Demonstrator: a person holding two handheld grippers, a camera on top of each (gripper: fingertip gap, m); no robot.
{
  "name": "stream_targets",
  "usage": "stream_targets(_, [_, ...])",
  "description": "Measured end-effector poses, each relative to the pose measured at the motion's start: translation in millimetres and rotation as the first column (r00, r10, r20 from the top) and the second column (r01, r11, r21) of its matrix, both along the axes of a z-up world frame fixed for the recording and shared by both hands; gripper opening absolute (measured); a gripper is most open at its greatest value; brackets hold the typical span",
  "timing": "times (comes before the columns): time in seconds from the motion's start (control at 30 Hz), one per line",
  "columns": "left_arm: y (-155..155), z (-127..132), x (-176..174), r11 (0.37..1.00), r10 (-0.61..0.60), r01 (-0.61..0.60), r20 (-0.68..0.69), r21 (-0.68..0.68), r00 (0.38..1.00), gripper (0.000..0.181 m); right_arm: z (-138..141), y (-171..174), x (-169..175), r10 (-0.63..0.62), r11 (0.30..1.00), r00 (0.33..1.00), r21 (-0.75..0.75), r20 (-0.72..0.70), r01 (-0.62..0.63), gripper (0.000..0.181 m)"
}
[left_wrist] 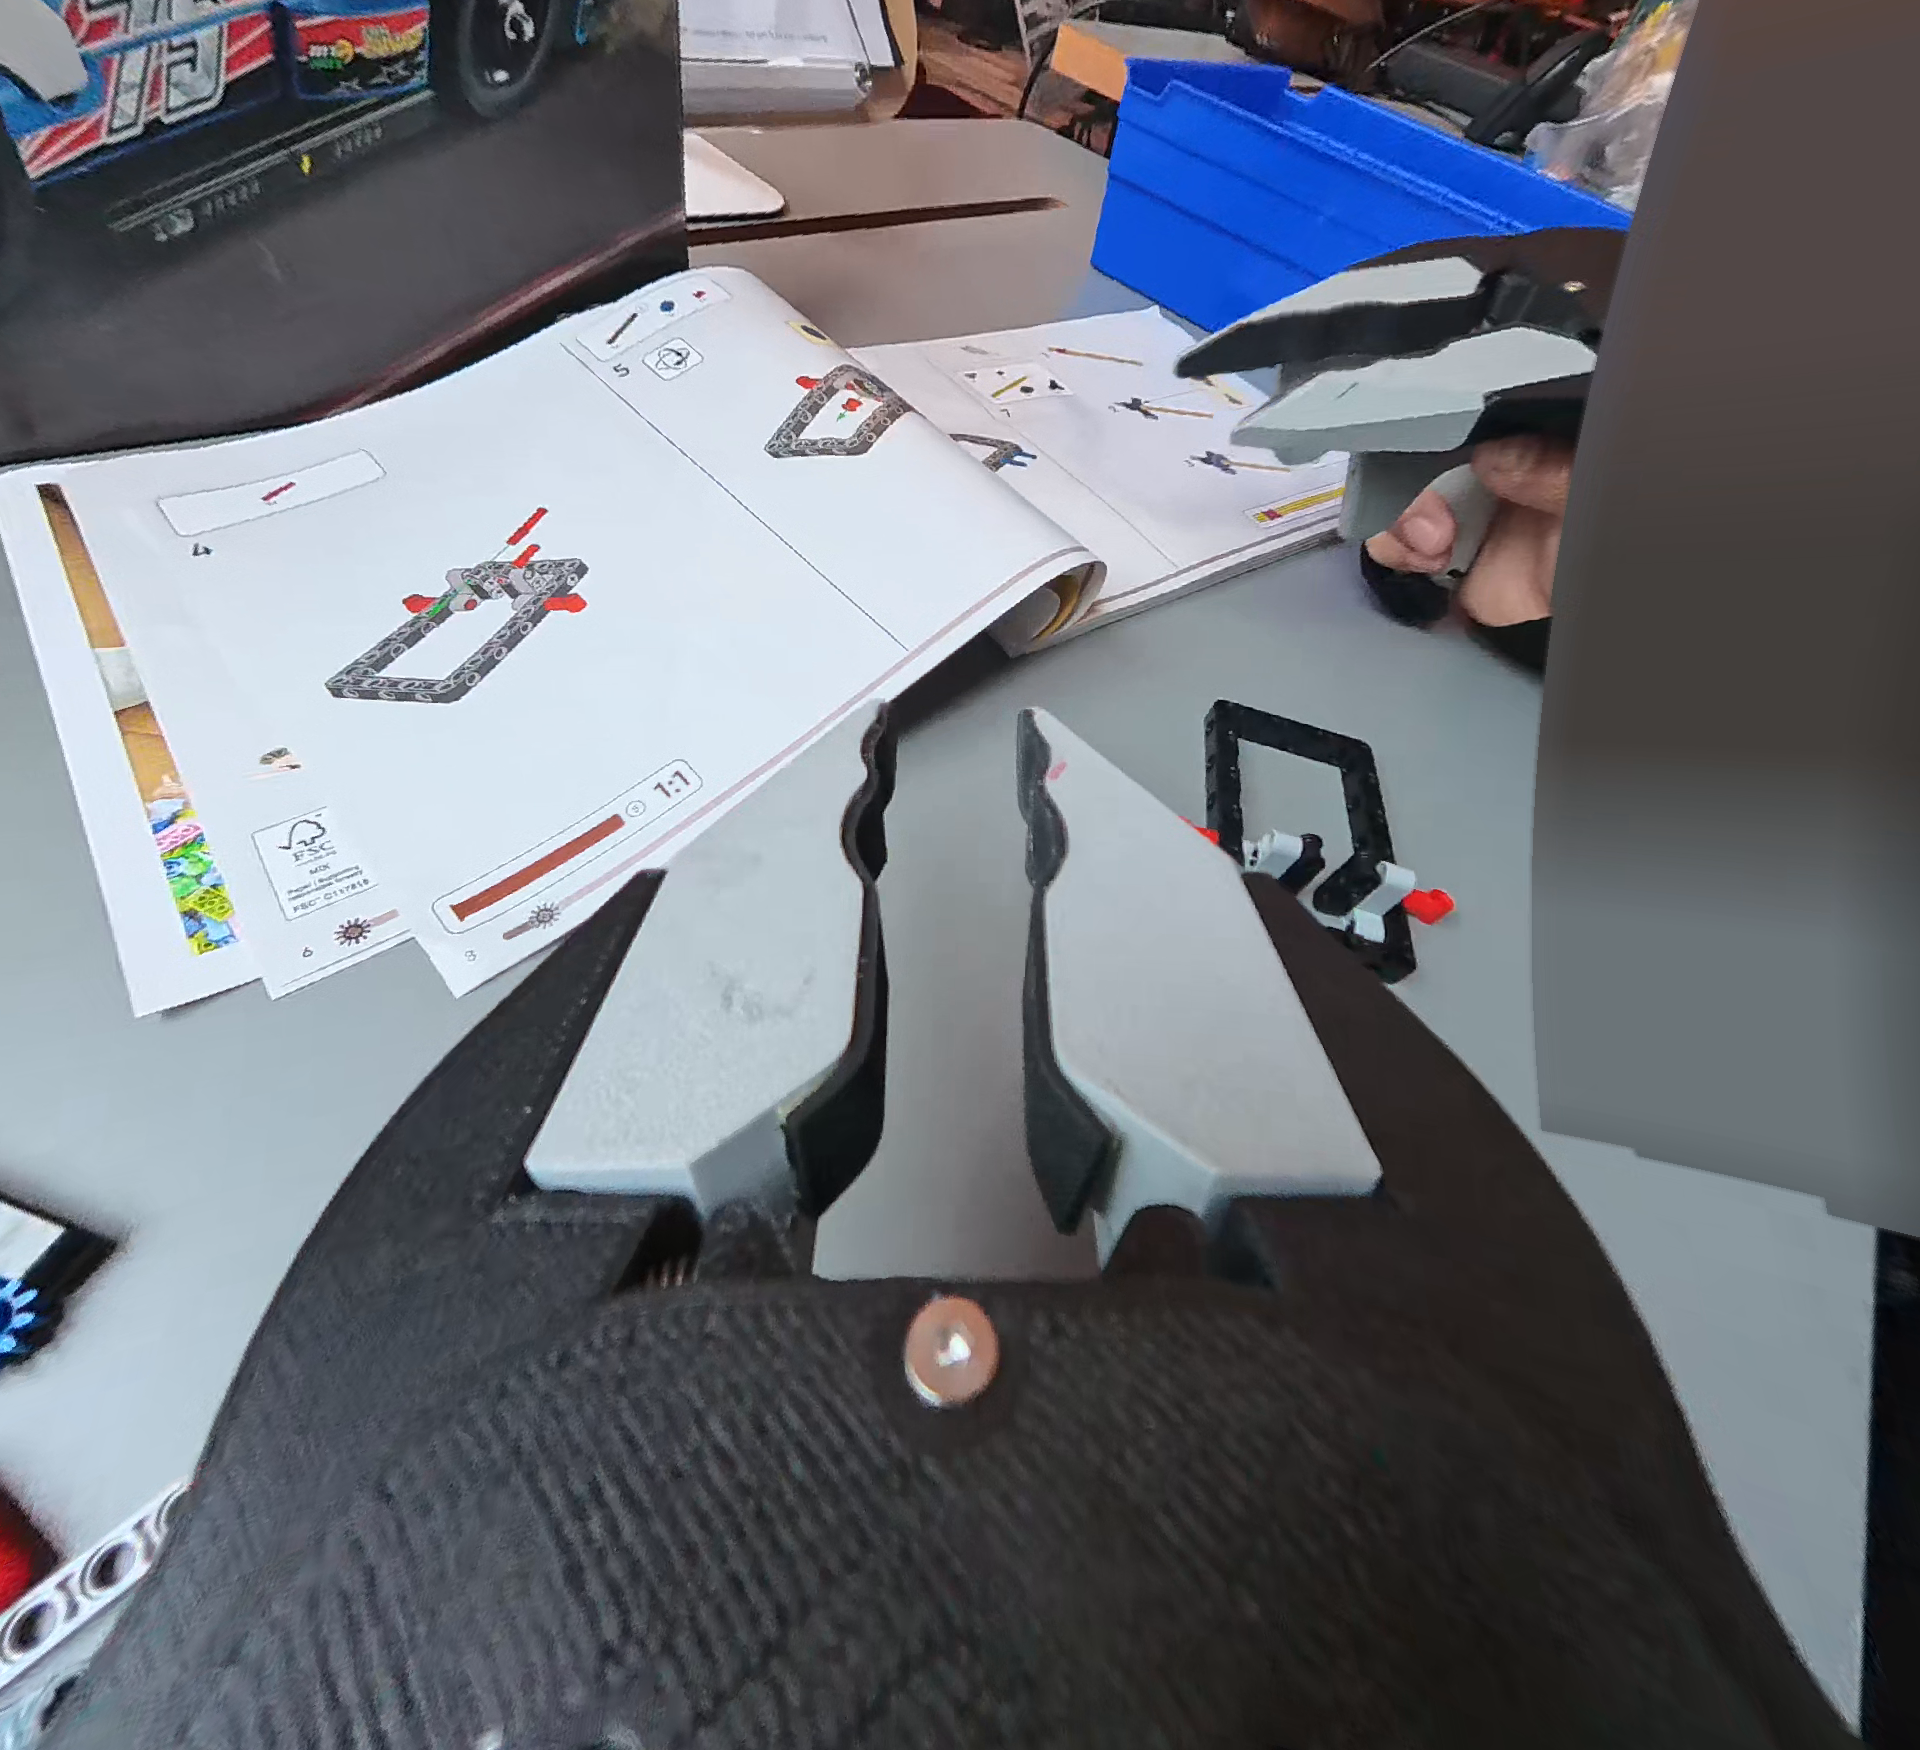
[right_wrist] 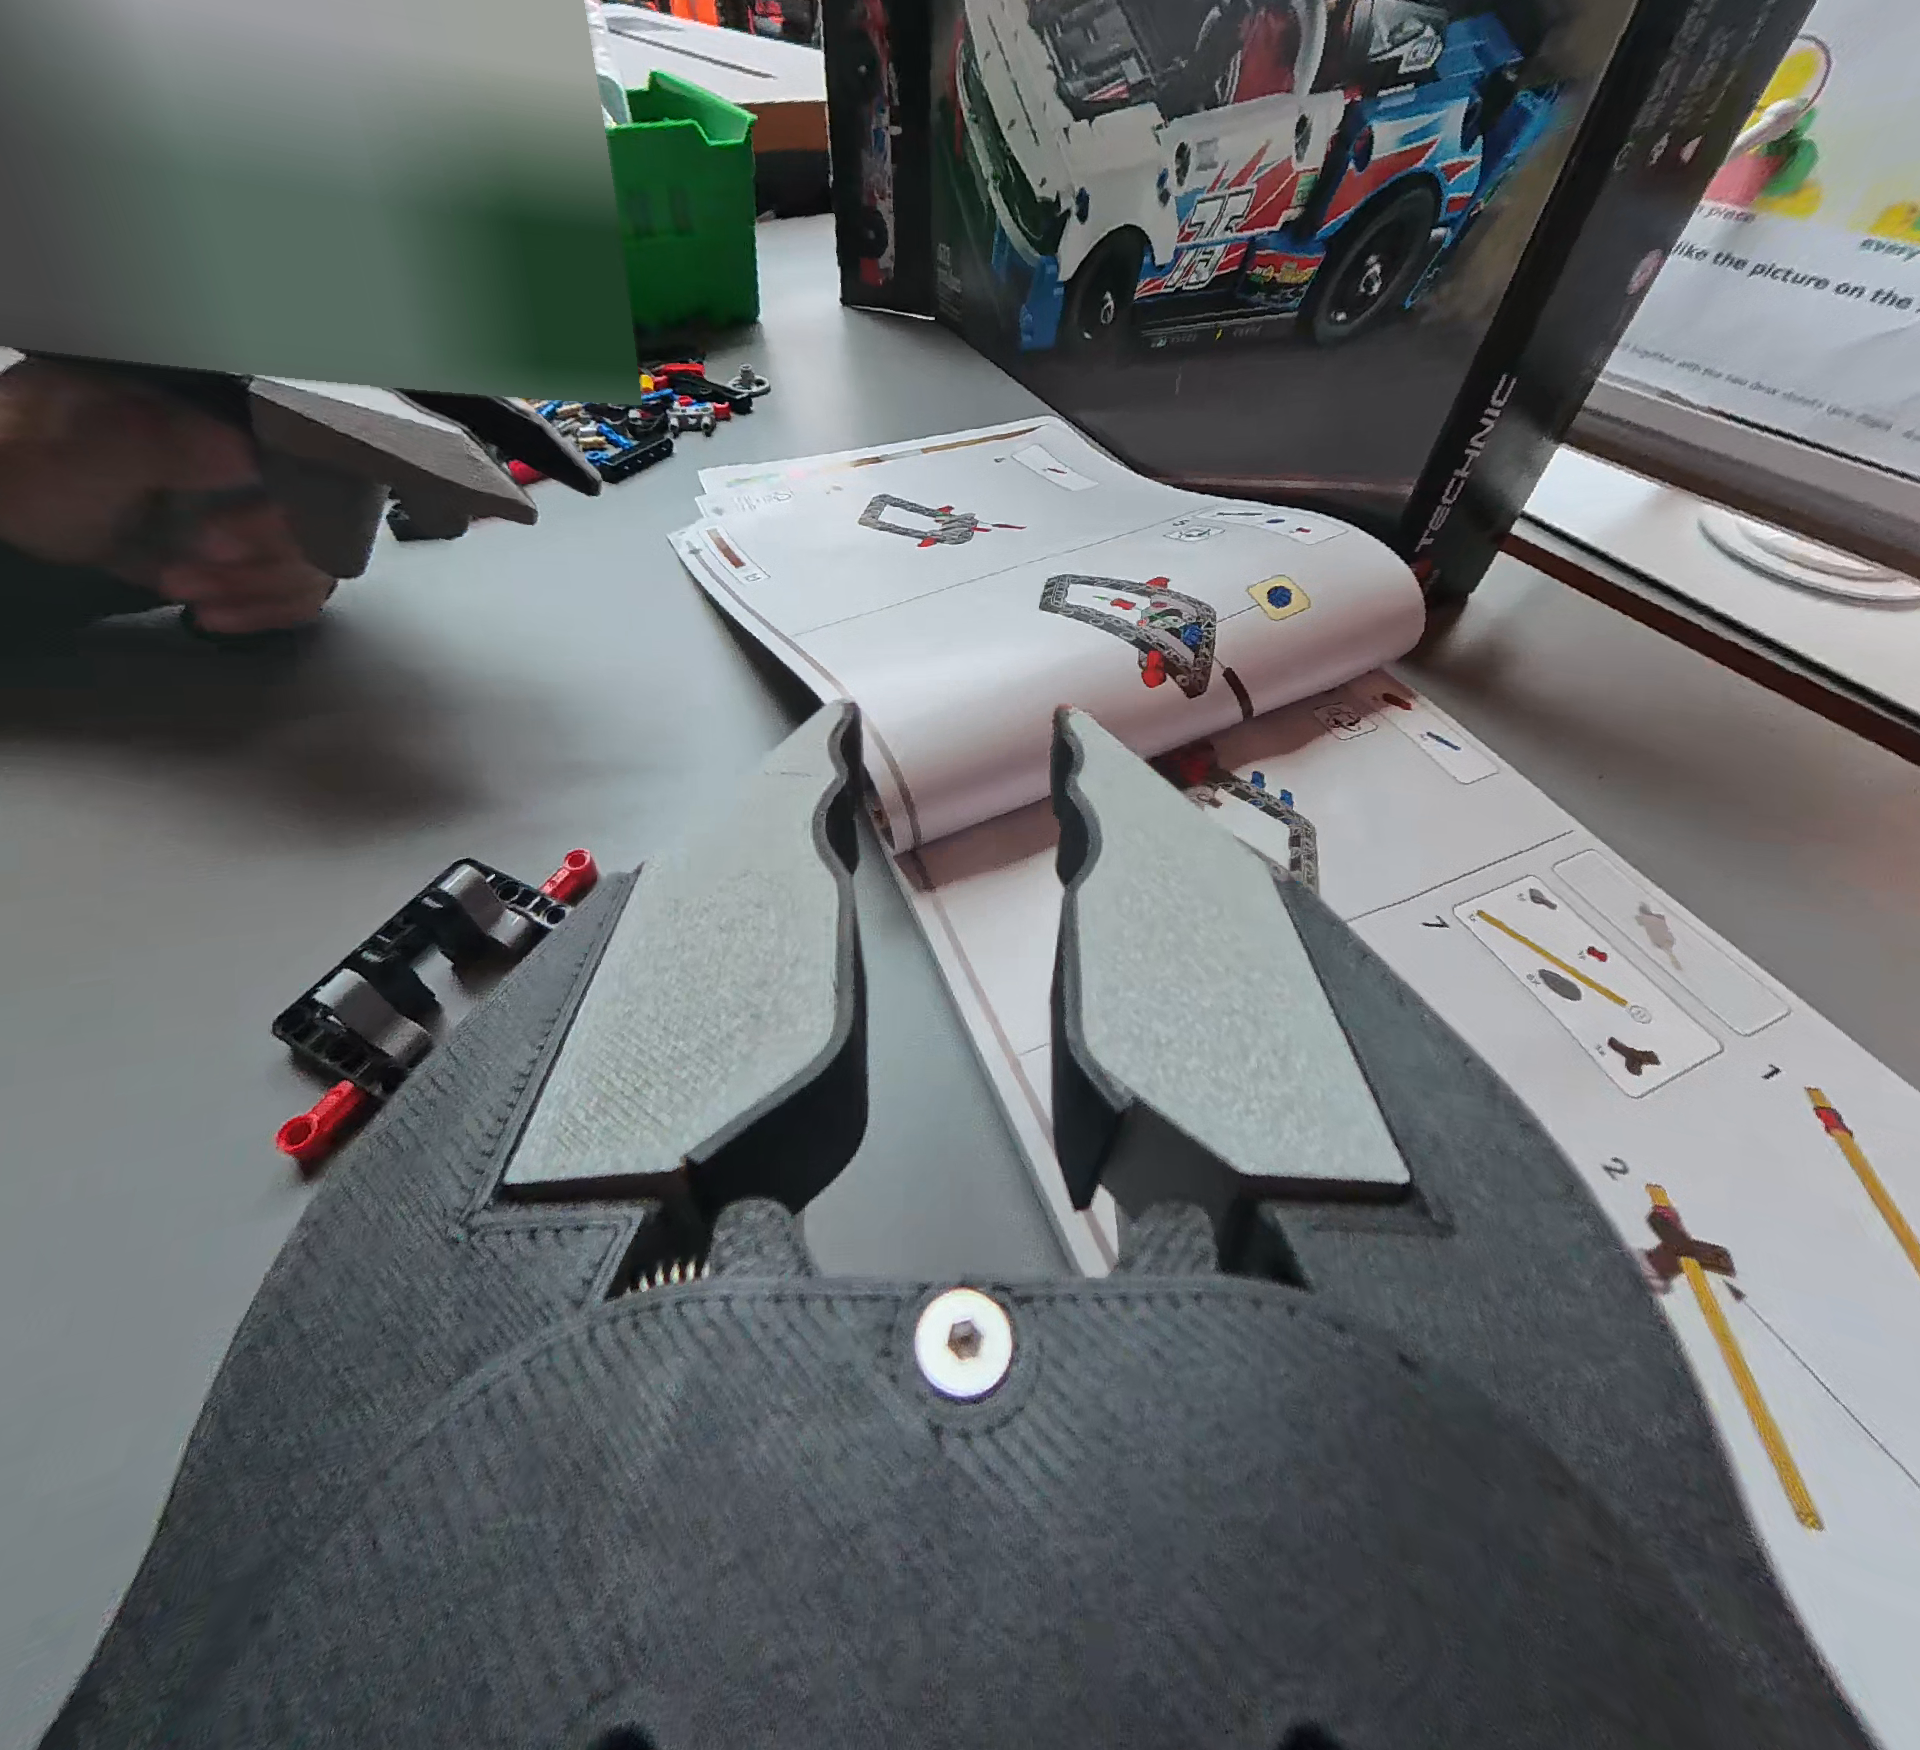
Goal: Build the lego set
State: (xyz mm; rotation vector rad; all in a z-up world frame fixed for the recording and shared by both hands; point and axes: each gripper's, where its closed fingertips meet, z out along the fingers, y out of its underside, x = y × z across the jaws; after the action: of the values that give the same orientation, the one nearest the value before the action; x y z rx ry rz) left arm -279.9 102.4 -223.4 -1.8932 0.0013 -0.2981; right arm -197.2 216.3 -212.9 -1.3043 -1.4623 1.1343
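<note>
A black Lego frame with grey connectors and red pins (left_wrist: 1364,807) lies flat on the grey table (left_wrist: 1039,599), just right of my left gripper (left_wrist: 956,744), which is open and empty above the table. In the right wrist view the same frame (right_wrist: 416,952) lies left of my right gripper (right_wrist: 956,744), which is open and empty over the edge of the open instruction booklet (right_wrist: 1039,620). The booklet also shows in the left wrist view (left_wrist: 520,609). Each gripper shows in the other's view, held by a hand: the right one (left_wrist: 1216,401), the left one (right_wrist: 566,490).
The set's box (left_wrist: 312,90) stands behind the booklet and also shows in the right wrist view (right_wrist: 1247,142). A blue bin (left_wrist: 1299,173) sits at the back right. A green bin (right_wrist: 686,214) stands behind a pile of loose pieces (right_wrist: 644,422). More parts (left_wrist: 83,1586) lie at the lower left. The grippers' ends are close to 15 cm from one another.
</note>
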Motion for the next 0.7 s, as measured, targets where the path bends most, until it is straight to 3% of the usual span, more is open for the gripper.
stream_targets(0.03, [0,0,-2,1.0,0.008,-0.008,-0.002,0.003,1.0,0.021,2,1,0,-0.009,1.0,1.0,0.024,-0.006,0.009,0.032])
stream_targets(0.37, [-1,-2,-12,0.998,0.059,-0.059,-0.054,0.004,0.997,0.02,10,6,3,-0.031,0.998,0.999,0.051,-0.041,0.033,0.031])
stream_targets(0.7, [0,-2,-5,1.0,0.026,-0.026,-0.069,-0.004,0.997,0.02,6,1,-5,0.005,0.998,1.0,0.063,-0.025,-0.003,0.032])
